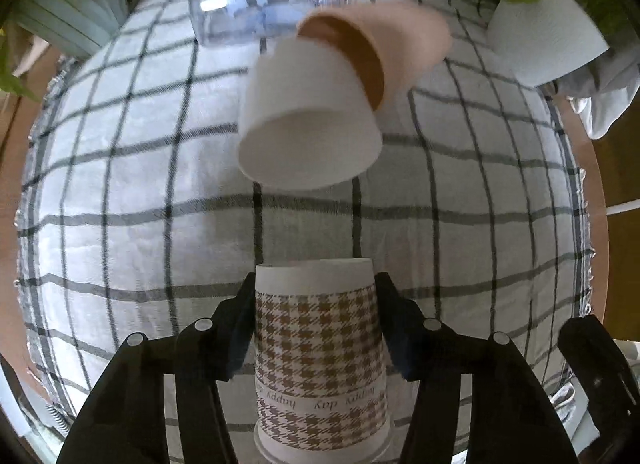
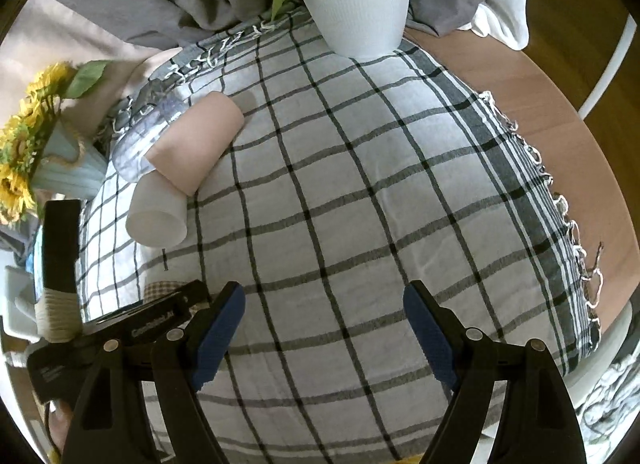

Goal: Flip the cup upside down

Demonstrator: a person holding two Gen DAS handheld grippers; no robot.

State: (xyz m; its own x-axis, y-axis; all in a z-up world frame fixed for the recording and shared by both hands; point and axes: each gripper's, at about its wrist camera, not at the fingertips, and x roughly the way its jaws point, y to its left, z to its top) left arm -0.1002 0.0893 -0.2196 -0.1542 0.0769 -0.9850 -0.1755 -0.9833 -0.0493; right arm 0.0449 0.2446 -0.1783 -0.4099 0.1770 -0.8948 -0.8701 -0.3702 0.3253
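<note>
Houndstooth paper cup (image 1: 320, 360), rim cropped, in left gripper (image 1: 316, 328); right gripper (image 2: 324, 328) wide.

The patterned cup's (image 1: 320, 364) bottom part ran off the picture's edge between the left tongs (image 1: 316, 328). Far ahead, the clear cup (image 1: 240, 3) looked blurry, half hidden by the pink cup (image 1: 400, 39).

light: soft daylight | shadows: faint | blur: far cups | edges: fisheye-warped, vignetted
</note>
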